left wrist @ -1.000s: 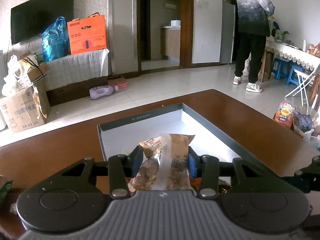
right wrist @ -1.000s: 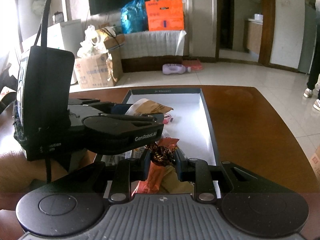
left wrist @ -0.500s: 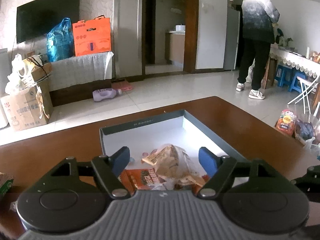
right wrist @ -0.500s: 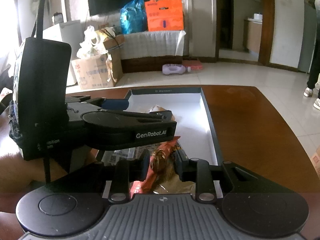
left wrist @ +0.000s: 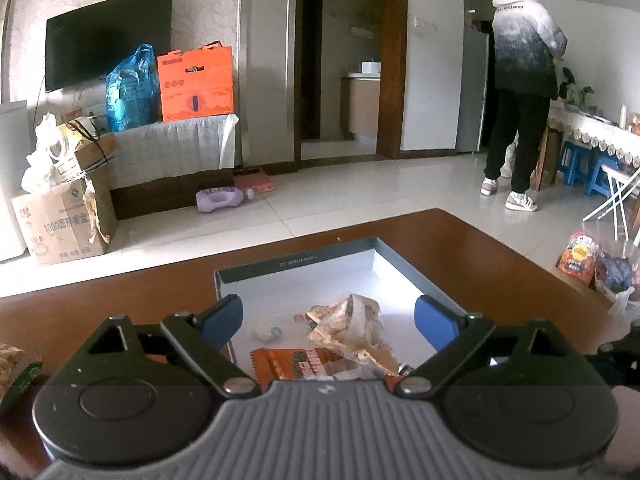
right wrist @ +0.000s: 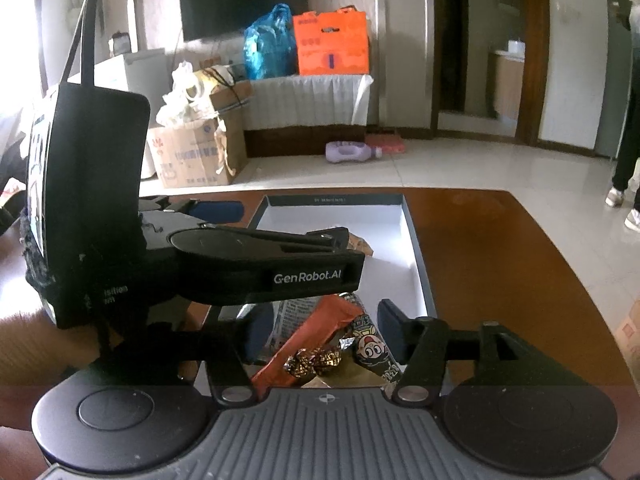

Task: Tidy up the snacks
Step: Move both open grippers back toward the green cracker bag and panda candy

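Observation:
A shallow box with dark rim (left wrist: 304,266) and white floor sits on the brown table. In it lie a clear tan snack bag (left wrist: 352,330), an orange packet (left wrist: 296,364) and small sweets (left wrist: 266,332). My left gripper (left wrist: 328,318) is open above the box, empty. In the right wrist view the box (right wrist: 420,264) holds an orange packet (right wrist: 316,332), a gold-foil candy (right wrist: 314,360) and a cartoon-printed packet (right wrist: 370,350). My right gripper (right wrist: 326,326) is open over them, holding nothing. The left gripper's body (right wrist: 240,268) crosses this view.
A green snack pack (left wrist: 16,372) lies at the table's left edge. Snack bags (left wrist: 592,264) stand off the table's right side. A person (left wrist: 520,92) stands at the far right. Cardboard boxes (left wrist: 60,220) and a bottle (left wrist: 220,200) are on the floor.
My left gripper opened and dropped the tan snack bag into the box, then drew back. My right gripper opened and released the gold-foil candy and orange packet into the box.

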Available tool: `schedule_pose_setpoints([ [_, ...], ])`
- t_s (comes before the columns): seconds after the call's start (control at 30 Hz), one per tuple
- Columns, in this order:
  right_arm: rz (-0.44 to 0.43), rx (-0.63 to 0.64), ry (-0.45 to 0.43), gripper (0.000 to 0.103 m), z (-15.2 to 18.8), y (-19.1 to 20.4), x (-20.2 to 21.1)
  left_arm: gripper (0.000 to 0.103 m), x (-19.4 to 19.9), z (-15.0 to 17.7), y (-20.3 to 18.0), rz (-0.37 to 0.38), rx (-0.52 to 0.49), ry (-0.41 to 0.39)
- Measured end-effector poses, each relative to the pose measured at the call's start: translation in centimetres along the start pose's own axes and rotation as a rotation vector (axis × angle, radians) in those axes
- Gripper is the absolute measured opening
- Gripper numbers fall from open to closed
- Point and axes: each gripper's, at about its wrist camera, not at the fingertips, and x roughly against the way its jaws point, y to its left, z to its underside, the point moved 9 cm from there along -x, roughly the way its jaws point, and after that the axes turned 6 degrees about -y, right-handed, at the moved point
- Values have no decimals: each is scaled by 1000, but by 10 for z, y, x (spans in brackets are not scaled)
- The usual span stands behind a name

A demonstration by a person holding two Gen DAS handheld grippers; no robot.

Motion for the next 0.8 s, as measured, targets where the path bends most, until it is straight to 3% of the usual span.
schedule_pose_setpoints([
  [0.1, 5, 5, -7, 66, -3, 3, 3, 94, 8, -3, 5, -10, 8, -6],
  [0.37, -15, 13, -36, 71, -12, 20, 11, 94, 42, -11, 35, -63, 40, -26],
  [0.8, -115, 57, -53, 75, -31, 97, 7, 99, 127, 6, 174, -281, 158, -41],
])
